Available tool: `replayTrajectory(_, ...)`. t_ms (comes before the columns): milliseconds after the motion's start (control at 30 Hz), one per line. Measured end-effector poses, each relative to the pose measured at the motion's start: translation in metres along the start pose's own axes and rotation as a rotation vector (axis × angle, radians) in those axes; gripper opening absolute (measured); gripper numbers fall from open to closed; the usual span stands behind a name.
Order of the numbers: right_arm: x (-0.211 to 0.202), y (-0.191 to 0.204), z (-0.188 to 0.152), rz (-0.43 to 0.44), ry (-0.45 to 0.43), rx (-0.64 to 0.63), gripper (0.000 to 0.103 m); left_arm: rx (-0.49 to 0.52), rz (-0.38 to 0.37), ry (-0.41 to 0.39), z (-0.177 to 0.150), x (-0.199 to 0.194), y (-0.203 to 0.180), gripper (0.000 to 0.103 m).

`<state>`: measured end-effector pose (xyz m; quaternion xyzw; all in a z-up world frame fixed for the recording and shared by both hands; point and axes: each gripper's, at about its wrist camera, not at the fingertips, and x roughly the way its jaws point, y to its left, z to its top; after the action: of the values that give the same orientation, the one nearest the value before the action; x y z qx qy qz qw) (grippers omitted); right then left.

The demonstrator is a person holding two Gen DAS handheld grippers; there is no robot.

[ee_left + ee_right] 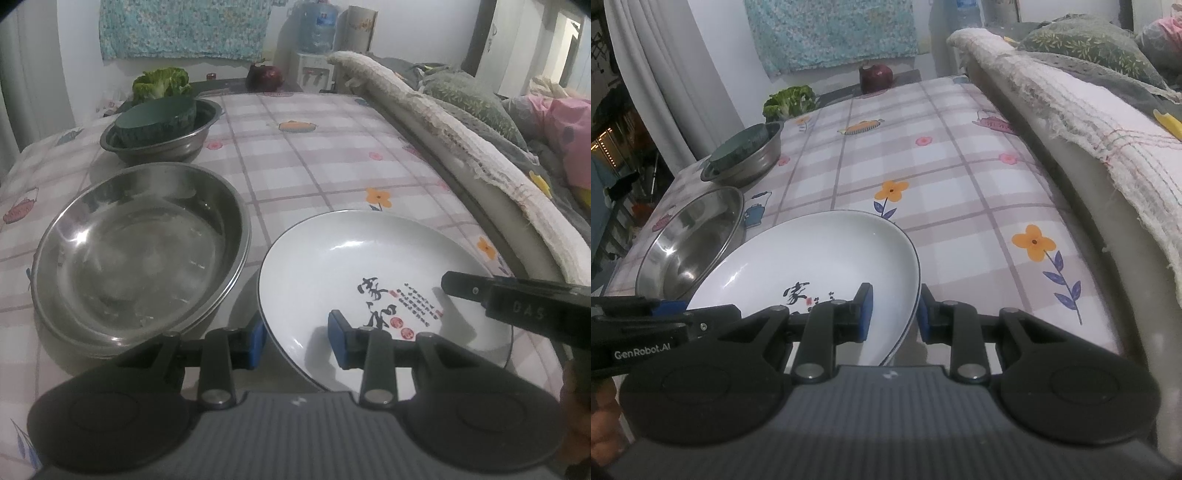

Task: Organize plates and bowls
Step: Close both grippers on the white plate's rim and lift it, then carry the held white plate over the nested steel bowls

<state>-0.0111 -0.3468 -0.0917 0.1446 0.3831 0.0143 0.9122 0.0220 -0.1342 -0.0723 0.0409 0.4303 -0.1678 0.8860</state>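
A white plate [369, 258] with black calligraphy rests on the checked tablecloth; in the right wrist view [820, 254] a second rim shows under it, so it looks stacked. My left gripper [297, 341] straddles its near left rim, jaws apart with a gap to the rim. My right gripper [895, 314] straddles its right rim, pads close to the rim on both sides; it also shows in the left wrist view [517, 299]. Stacked steel bowls [140, 254] sit left of the plate.
A steel bowl [162, 144] holding a cut watermelon stands farther back on the left. Lettuce [160, 83] and a red cabbage [264, 75] lie at the far edge. A towel-covered sofa edge [480, 166] runs along the table's right side.
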Motion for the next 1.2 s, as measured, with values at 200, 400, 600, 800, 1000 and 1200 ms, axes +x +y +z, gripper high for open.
replayTrajectory(200, -0.002, 0.001, 0.002, -0.008, -0.007, -0.007, 0.025, 0.000, -0.004, -0.006, 0.002, -0.002, 0.000, 0.037)
replayTrajectory(400, -0.004, 0.000, 0.004, -0.011, -0.011, -0.009, 0.025, 0.001, -0.008, -0.015, 0.004, -0.005, 0.000, 0.037)
replayTrajectory(600, -0.008, 0.001, 0.007, -0.013, -0.022, -0.011, 0.025, 0.001, -0.013, -0.027, 0.005, -0.009, 0.000, 0.037)
replayTrajectory(800, -0.013, 0.002, 0.011, -0.015, -0.034, -0.015, 0.025, 0.002, -0.015, -0.040, 0.008, -0.012, -0.002, 0.037)
replayTrajectory(1000, -0.020, 0.003, 0.015, -0.016, -0.052, -0.016, 0.025, 0.005, -0.021, -0.053, 0.011, -0.017, -0.003, 0.037)
replayTrajectory(1200, -0.028, 0.004, 0.019, -0.020, -0.070, -0.018, 0.025, 0.005, -0.030, -0.067, 0.013, -0.023, -0.003, 0.037)
